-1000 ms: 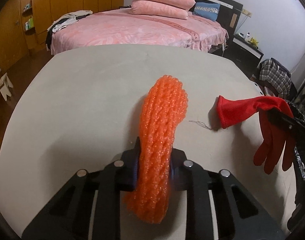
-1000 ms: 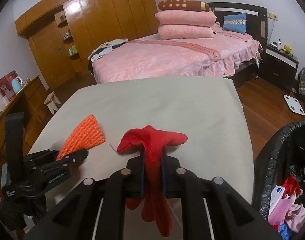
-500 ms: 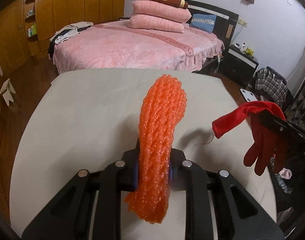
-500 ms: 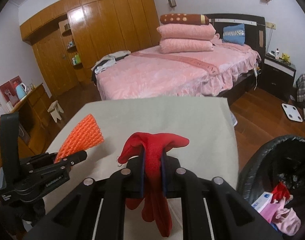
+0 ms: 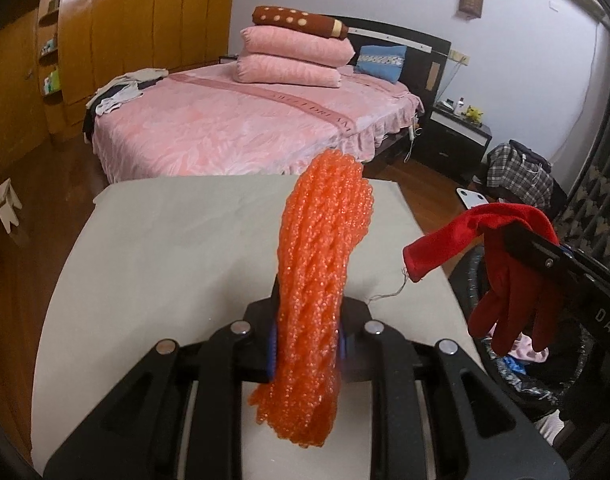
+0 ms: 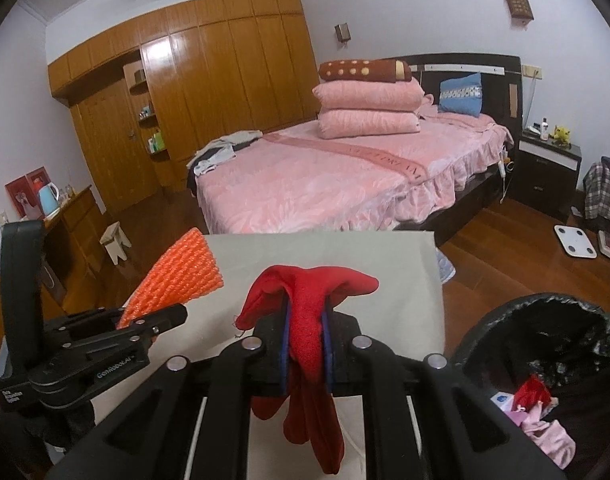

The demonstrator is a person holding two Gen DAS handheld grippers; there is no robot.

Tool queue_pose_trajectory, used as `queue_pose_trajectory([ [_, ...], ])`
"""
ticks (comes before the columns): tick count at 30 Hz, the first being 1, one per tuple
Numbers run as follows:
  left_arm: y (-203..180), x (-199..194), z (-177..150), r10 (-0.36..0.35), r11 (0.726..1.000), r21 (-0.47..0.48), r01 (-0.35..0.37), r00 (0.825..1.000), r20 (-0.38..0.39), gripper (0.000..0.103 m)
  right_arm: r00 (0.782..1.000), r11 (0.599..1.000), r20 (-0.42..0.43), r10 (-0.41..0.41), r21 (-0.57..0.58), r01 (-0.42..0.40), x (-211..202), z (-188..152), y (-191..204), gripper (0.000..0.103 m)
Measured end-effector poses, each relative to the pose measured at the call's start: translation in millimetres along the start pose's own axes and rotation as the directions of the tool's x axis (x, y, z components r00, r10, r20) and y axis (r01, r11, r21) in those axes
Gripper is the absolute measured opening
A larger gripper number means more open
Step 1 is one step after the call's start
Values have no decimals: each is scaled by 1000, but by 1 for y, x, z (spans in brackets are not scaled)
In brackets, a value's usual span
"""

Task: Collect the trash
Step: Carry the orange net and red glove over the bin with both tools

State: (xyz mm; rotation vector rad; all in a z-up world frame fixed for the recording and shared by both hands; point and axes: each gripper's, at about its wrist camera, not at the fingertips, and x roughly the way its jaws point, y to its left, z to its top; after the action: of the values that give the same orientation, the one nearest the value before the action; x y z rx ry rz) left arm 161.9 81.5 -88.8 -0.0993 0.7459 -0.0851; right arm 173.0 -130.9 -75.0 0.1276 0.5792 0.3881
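Observation:
My left gripper [image 5: 307,340] is shut on an orange foam net sleeve [image 5: 321,264] and holds it upright above the grey table [image 5: 165,248]. The sleeve also shows in the right wrist view [image 6: 177,276], with the left gripper [image 6: 161,320] at the left. My right gripper [image 6: 307,344] is shut on a red glove [image 6: 305,320] whose fingers hang down below the jaws. In the left wrist view the glove [image 5: 505,280] hangs at the right, near the rim of a black-lined trash bin [image 6: 545,344].
The bin holds pink cloth, a red item and a small blue-and-white box [image 6: 529,404]. A pink bed [image 6: 337,176] stands beyond the table. Wooden wardrobes [image 6: 209,80], a small stool [image 6: 115,242], a nightstand [image 6: 549,164] and a white floor scale [image 6: 576,240] surround it.
Both grippers have risen from the table with their items and tilted up. The glove has lifted off the table and moved right, toward the bin.

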Motion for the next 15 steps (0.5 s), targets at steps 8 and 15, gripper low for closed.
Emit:
queue_pose_trajectory([
  [8, -25, -24, 9, -25, 999, 35, 23, 999, 45, 20, 998, 1000, 57, -12, 2, 12, -37, 5, -7, 13],
  [15, -48, -42, 13, -54, 997, 65, 50, 996, 72, 20, 995, 999, 98, -37, 9, 36, -68, 7, -15, 13],
])
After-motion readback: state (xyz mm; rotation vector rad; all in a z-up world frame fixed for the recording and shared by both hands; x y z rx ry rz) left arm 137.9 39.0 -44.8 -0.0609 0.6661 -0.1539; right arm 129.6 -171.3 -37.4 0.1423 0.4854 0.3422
